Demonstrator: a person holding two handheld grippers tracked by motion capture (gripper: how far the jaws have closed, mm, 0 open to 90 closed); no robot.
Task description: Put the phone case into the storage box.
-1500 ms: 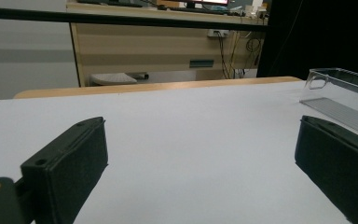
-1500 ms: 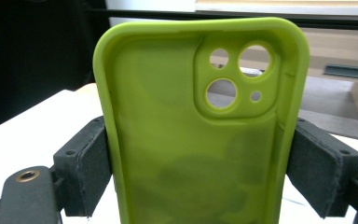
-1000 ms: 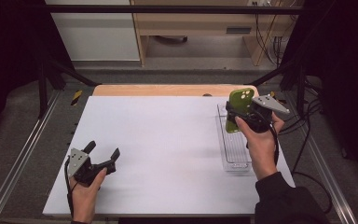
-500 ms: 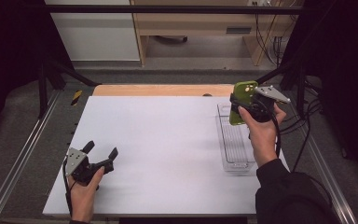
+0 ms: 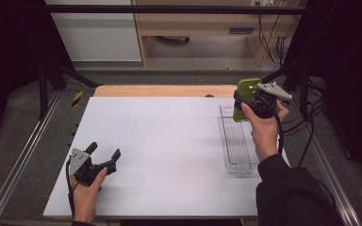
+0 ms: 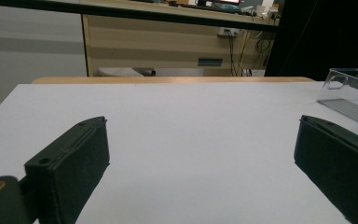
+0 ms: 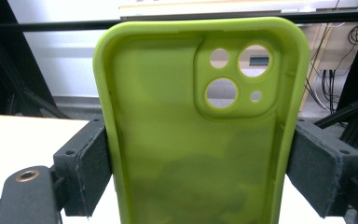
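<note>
A lime-green phone case stands upright between my right gripper's black pads, which press on its two long edges; its camera cutouts sit at the upper right. In the high view that case is held in the air over the far end of a clear plastic tray at the table's right side, with the right gripper shut on it. My left gripper rests near the front left of the white table, jaws wide apart with nothing between them, as the left gripper view confirms.
The clear tray lies lengthwise along the right side of the white board. A wooden strip runs along the far edge. Metal frame rails flank the table, and cables hang at the right. A cabinet stands beyond.
My right gripper has carried the green case to the right and a little farther back, staying over the tray's far end. The left gripper has stayed where it was.
</note>
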